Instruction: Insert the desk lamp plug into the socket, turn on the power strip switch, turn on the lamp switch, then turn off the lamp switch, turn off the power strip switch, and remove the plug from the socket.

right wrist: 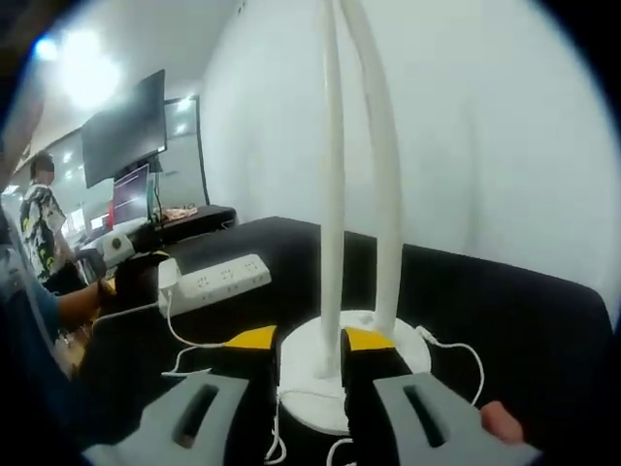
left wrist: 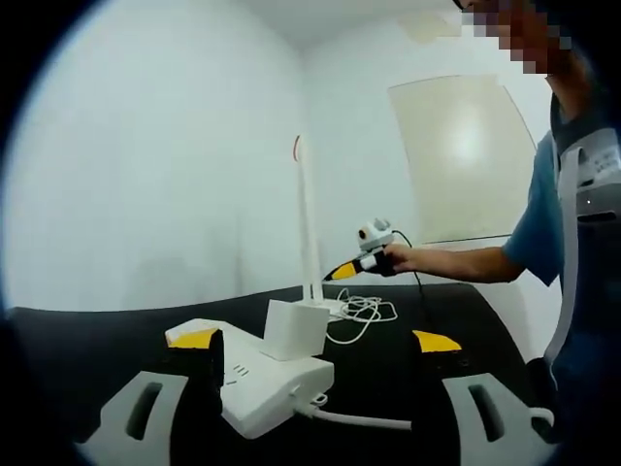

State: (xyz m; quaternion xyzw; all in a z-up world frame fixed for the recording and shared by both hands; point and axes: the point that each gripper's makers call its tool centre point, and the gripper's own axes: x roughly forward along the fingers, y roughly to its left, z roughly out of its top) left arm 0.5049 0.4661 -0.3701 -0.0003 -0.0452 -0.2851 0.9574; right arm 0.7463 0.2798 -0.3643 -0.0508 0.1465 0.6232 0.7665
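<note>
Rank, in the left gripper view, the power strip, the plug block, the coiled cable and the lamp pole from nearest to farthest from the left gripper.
1. Power strip: between the jaws, left jaw against it.
2. Plug block: standing on the strip's far end.
3. Coiled cable: beyond, to the right.
4. Lamp pole: behind the block; its base and the cable are too close to call.
</note>
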